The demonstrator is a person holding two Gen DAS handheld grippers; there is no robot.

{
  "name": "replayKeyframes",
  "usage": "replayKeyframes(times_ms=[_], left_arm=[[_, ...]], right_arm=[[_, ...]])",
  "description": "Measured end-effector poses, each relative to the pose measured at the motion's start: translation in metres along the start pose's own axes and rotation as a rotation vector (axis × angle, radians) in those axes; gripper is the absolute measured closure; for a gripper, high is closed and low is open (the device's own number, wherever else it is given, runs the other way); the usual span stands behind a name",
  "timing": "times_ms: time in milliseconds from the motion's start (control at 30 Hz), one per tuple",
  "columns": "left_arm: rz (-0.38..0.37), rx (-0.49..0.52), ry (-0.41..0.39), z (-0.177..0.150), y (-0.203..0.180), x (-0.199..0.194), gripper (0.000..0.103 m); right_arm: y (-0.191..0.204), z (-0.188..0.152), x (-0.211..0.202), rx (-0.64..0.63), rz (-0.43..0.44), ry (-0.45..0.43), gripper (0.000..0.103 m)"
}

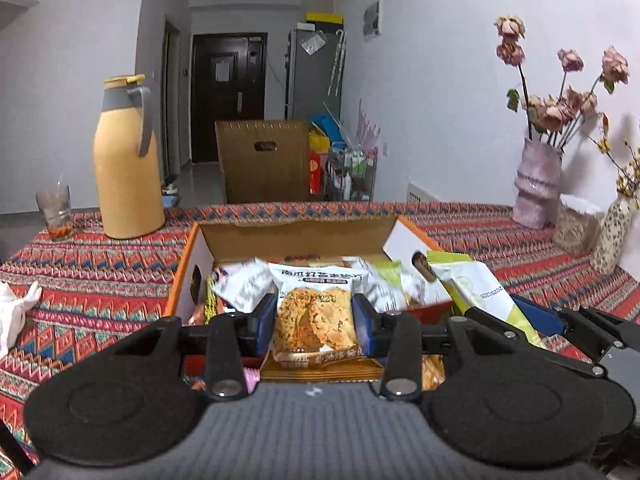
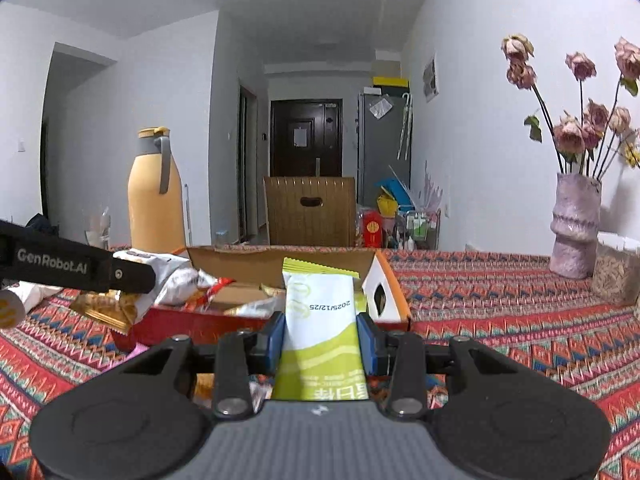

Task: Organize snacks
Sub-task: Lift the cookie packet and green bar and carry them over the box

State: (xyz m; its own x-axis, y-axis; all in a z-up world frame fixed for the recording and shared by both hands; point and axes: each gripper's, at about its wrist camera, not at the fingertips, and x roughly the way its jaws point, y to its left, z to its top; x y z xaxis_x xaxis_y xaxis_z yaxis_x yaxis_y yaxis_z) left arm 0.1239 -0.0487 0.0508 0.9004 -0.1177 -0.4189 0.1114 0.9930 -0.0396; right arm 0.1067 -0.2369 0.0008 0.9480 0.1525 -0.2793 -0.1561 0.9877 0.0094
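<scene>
An open cardboard snack box point(image 1: 296, 232) with orange edges sits on the patterned tablecloth and holds several snack packets. My left gripper point(image 1: 314, 316) is shut on a white and gold cookie packet point(image 1: 314, 320), held at the box's near side. My right gripper point(image 2: 320, 340) is shut on a green and white packet point(image 2: 320, 320), held just before the box point(image 2: 280, 258). In the left wrist view the right gripper point(image 1: 560, 320) and its green packet point(image 1: 476, 288) show at the right. In the right wrist view the left gripper point(image 2: 80, 268) shows at the left with its cookie packet point(image 2: 108, 308).
A yellow thermos jug point(image 1: 126, 164) and a glass point(image 1: 54, 208) stand at the back left. A pink vase with dried roses point(image 1: 538, 184), a jar point(image 1: 576, 220) and a small speckled vase point(image 1: 612, 232) stand at the right. A wooden chair back point(image 1: 264, 160) rises behind the table.
</scene>
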Motion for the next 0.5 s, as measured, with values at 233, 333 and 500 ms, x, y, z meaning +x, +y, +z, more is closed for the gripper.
replayKeyframes(times_ms=[233,333,500], left_arm=[[0.025,-0.025,-0.018,0.019,0.005,0.015,0.062],[0.041,-0.041,-0.021,0.027,0.009,0.024,0.062],[0.076,-0.065,-0.024,0.036,0.016,0.041,0.062]], right_arm=[[0.004,0.024,0.022,-0.023,0.0,-0.017,0.066],[0.005,0.035,0.032,-0.035,-0.003,-0.028,0.066],[0.004,0.05,0.054,-0.039,-0.007,-0.033,0.066]])
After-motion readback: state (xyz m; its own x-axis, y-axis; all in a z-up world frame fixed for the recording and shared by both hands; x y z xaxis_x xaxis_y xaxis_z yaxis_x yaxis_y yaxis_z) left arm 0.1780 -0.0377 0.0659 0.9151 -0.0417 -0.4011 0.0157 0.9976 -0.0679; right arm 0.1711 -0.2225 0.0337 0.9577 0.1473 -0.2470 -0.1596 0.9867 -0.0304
